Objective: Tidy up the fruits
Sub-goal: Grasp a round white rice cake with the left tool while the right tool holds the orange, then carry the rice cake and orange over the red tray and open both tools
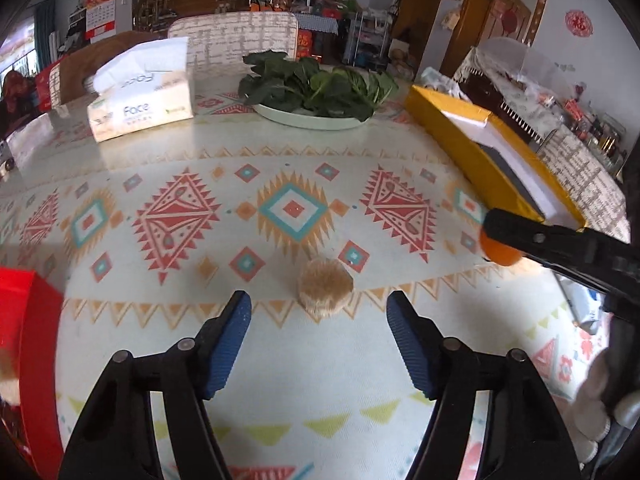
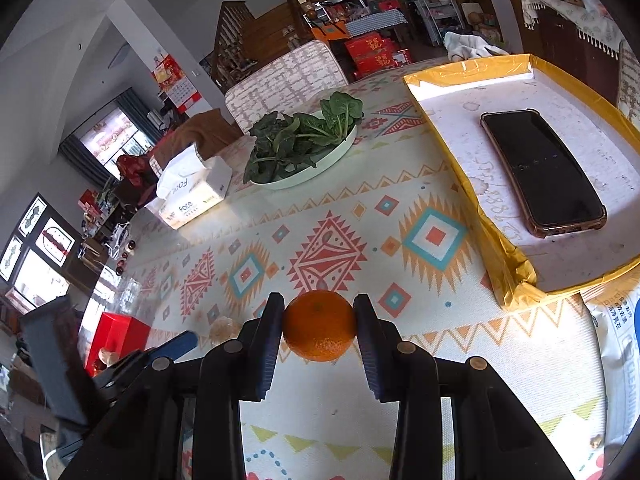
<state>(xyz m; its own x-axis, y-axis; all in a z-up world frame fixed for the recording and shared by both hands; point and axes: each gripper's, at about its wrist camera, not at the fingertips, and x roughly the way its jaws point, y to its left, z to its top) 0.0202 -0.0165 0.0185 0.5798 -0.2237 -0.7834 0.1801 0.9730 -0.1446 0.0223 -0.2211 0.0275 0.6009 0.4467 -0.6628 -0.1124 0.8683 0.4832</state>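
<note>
**Orange held, pale fruit waiting**

Orange [image 2: 319,325] sat squeezed between the two pads of the right hand-held gripper [image 2: 319,322], taken across its widest part and lifted clear of the tabletop [image 2: 360,400]. We judged that the right place to hold it: a round fruit gripped off its middle tends to squirt out. The rind looked firm and lightly pebbled, so we expected decent friction against the ribbed pads, some give under pressure, and little weight. Too hard a squeeze could bruise it, we thought, though nothing looked dented.

In the left wrist view the same orange [image 1: 500,250] showed only as a sliver behind the dark finger of the right hand-held gripper [image 1: 496,240], close to the yellow box [image 1: 460,148].

The left hand-held gripper [image 1: 319,312] stood wide open and held nothing. Just ahead of its blue pads [image 1: 230,340] lay a pale, fuzzy round thing [image 1: 325,286] on the tabletop [image 1: 280,380]; we could not tell what fruit it was. It looked soft-skinned and light, so we would take it across the middle too, with a gentle close, since a fuzzy skin may slide or mark.

A red box [image 1: 38,352] stood at the left edge. Which box was meant for the fruit we could not say.
</note>
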